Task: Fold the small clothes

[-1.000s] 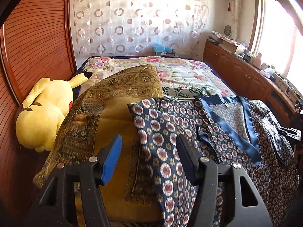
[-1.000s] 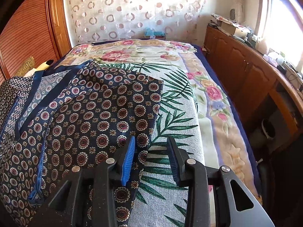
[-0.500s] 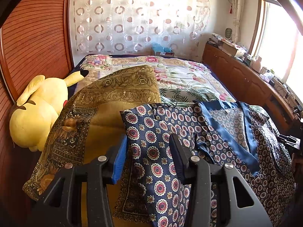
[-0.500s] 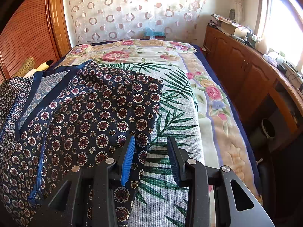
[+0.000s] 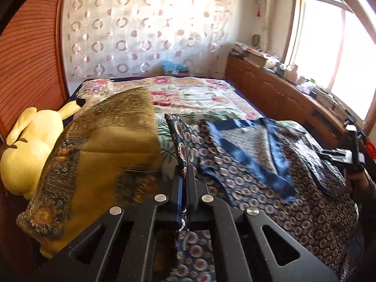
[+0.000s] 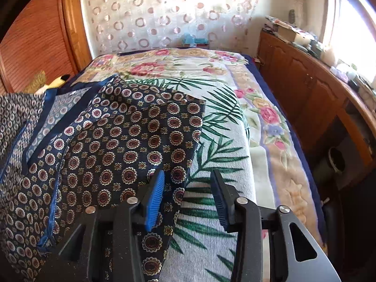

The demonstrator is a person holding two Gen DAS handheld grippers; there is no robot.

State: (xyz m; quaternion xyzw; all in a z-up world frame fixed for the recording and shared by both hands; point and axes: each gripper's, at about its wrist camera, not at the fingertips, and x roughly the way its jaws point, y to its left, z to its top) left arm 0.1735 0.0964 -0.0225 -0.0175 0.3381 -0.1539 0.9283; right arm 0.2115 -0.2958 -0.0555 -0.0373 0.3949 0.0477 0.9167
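Observation:
A navy shirt with round medallion print and a blue satin collar [image 5: 246,162] lies spread on the bed; it also shows in the right wrist view [image 6: 122,150]. My left gripper [image 5: 184,183] is shut on the shirt's left sleeve edge, and the cloth stands up in a ridge between the jaws. My right gripper [image 6: 188,192] is open over the shirt's right sleeve edge, its left pad [image 6: 156,199] above the cloth and its right pad above the palm-leaf bedspread [image 6: 225,155]. The right gripper shows far right in the left wrist view [image 5: 347,155].
A gold patterned cushion [image 5: 105,155] and a yellow plush toy [image 5: 25,150] lie left of the shirt by the wooden headboard. A wooden cabinet [image 6: 312,89] with clutter runs along the bed's right side under the window. A patterned curtain hangs behind.
My left gripper has closed on the shirt's left sleeve edge and the cloth has bunched up there. My right gripper has stayed open in the same place.

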